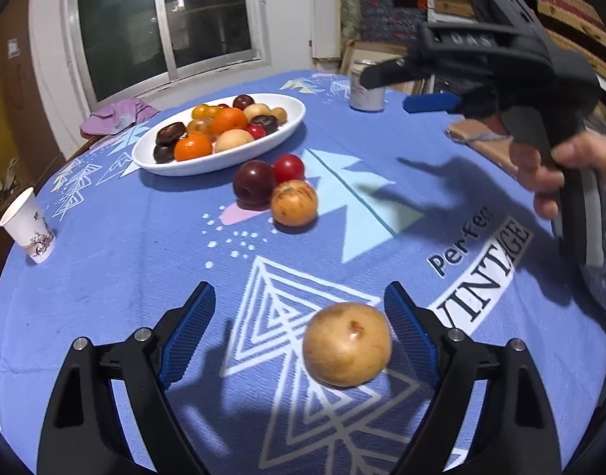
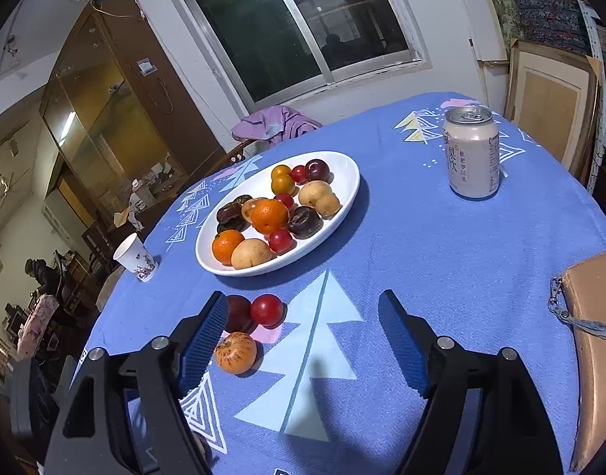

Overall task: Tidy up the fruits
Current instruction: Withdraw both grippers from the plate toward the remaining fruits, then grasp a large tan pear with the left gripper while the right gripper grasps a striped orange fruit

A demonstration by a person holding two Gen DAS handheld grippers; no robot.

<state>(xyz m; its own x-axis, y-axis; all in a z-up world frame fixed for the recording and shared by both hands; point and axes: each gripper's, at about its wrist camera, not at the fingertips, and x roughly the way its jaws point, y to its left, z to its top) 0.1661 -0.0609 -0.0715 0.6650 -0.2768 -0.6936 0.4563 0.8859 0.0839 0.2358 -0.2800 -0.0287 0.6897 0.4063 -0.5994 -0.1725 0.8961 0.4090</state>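
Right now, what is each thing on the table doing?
Left tongs: open, around the yellow pear, not pressing.
Yellow pear: lying on the cloth.
Right tongs: open, empty.
White plate: full of fruit.
Three loose fruits: bunched beside the plate.
Can: upright, tab opened.
Paper cup: upright.

Table under blue patterned cloth [image 1: 144, 261], bearing white fruit plate [image 2: 344, 194], four loose fruits, paper cup [image 1: 25, 225], can [image 2: 473, 152], tan pouch [image 2: 591, 316].

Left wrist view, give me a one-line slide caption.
Open left gripper frames a yellow-brown fruit on the blue tablecloth; three loose fruits lie before the filled white plate.
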